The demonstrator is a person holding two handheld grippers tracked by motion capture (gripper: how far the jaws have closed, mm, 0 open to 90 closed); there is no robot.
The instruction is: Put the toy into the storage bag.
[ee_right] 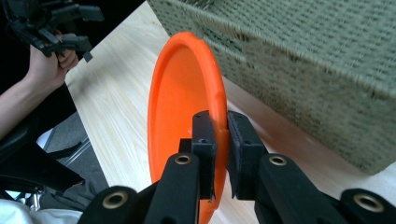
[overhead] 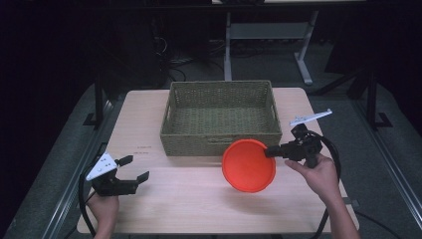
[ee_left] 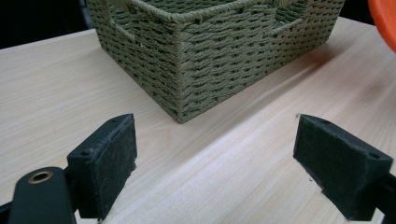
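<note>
An orange plate (overhead: 248, 165) hangs tilted just above the table in front of the woven basket (overhead: 221, 118). My right gripper (overhead: 270, 152) is shut on the plate's right rim; in the right gripper view its jaws pinch the edge of the orange plate (ee_right: 182, 98) at my right gripper (ee_right: 221, 135), with the basket (ee_right: 317, 60) close behind. My left gripper (overhead: 135, 168) rests at the table's front left corner, open and holding nothing. In the left gripper view my left gripper (ee_left: 215, 154) has wide-apart pads, and the basket's corner (ee_left: 187, 60) stands ahead.
The light wooden table (overhead: 164, 199) has bare surface in front of the basket and between the two hands. The floor around is dark, with a desk frame (overhead: 268, 45) behind the table. A sliver of the orange plate (ee_left: 385, 18) shows at the left gripper view's top right.
</note>
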